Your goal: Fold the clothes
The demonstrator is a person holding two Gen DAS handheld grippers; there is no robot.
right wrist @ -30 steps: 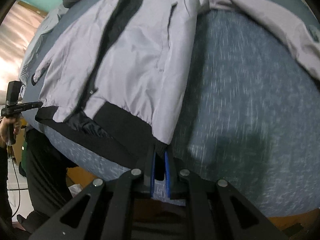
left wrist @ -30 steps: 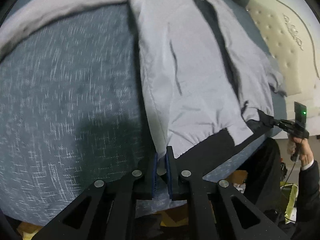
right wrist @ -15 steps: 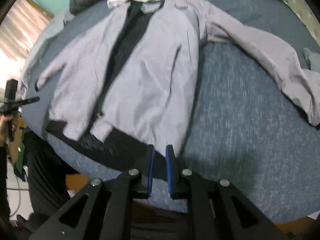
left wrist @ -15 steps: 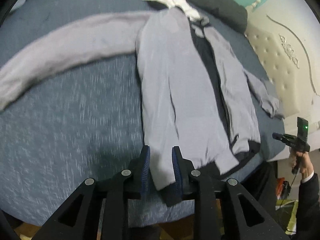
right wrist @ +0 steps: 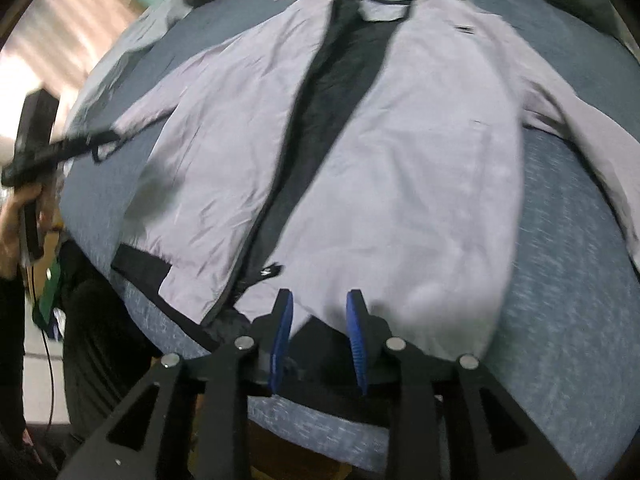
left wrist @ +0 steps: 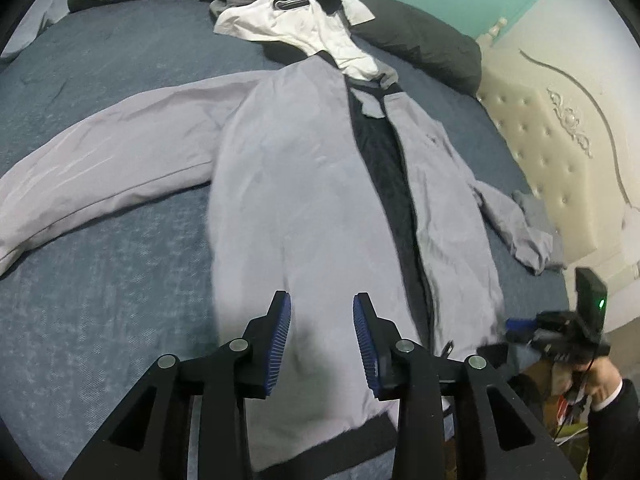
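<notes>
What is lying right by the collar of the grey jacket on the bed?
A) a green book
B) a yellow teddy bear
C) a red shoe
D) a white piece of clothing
D: a crumpled white garment lies at the collar end of the grey jacket, which is spread flat on the blue bed.

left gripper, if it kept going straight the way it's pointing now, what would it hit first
Most likely the grey jacket: the left gripper points down at its lower front panel, jaws opening with nothing gripped between them. Depth is hard to judge, but only that fabric, lying on the blue bedspread, shows in its line.
</notes>
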